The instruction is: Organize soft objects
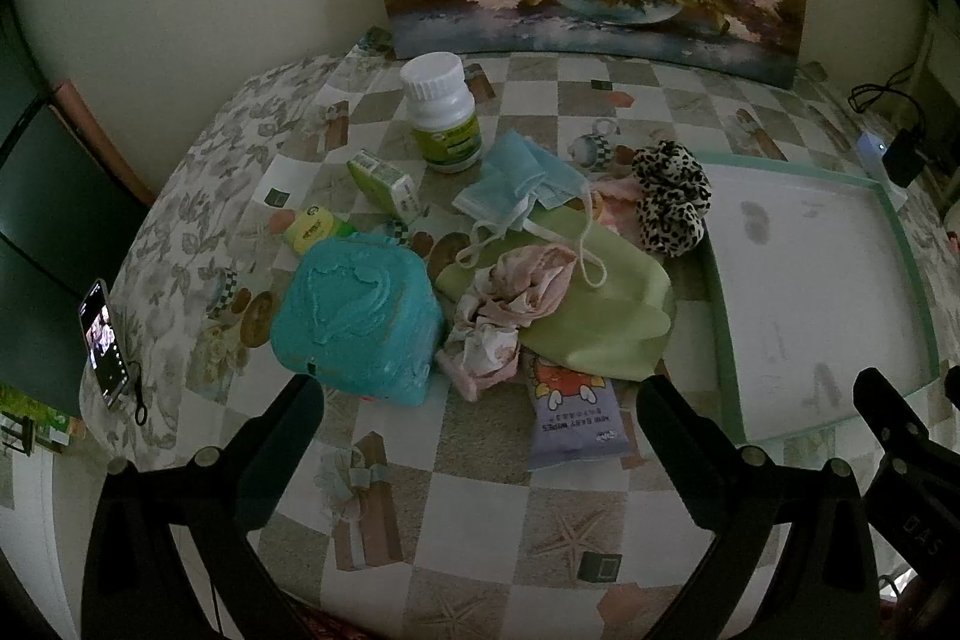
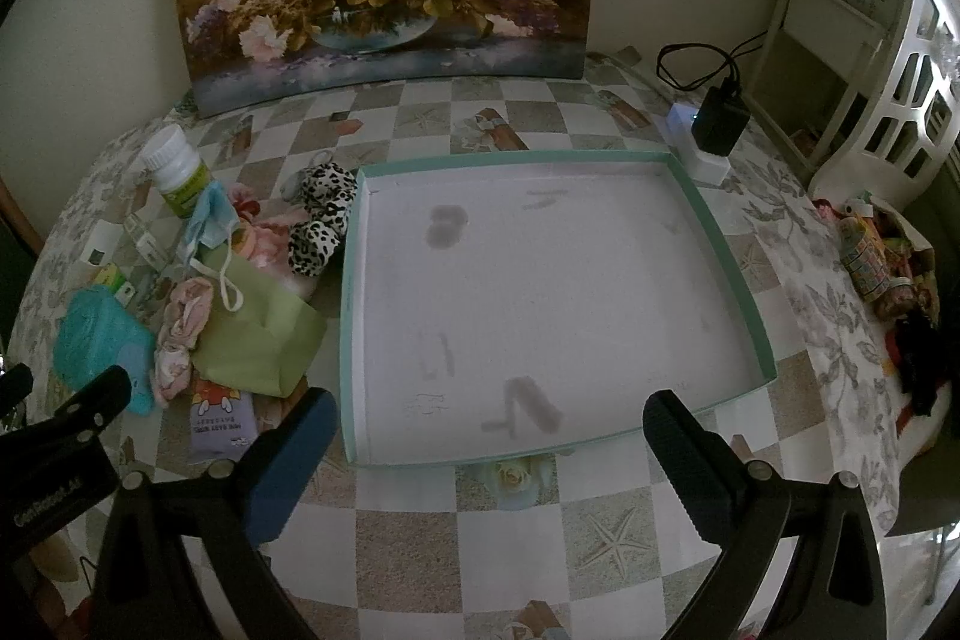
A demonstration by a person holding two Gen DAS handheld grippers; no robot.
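Evidently nothing is sorted yet: both claws, left (image 1: 480,418) and right (image 2: 486,430), hang spread apart and empty. From the bare tray (image 2: 354,280), the leopard scrunchie (image 2: 321,226) sits nearest at nine o'clock, a likely first pick.

Green cloth (image 1: 600,316) partly covers the wipes pack (image 1: 570,418).

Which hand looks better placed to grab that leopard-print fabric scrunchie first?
Probably left. The open left gripper faces the pile holding the leopard-print fabric scrunchie; the open right gripper faces the shallow green-rimmed white tray.
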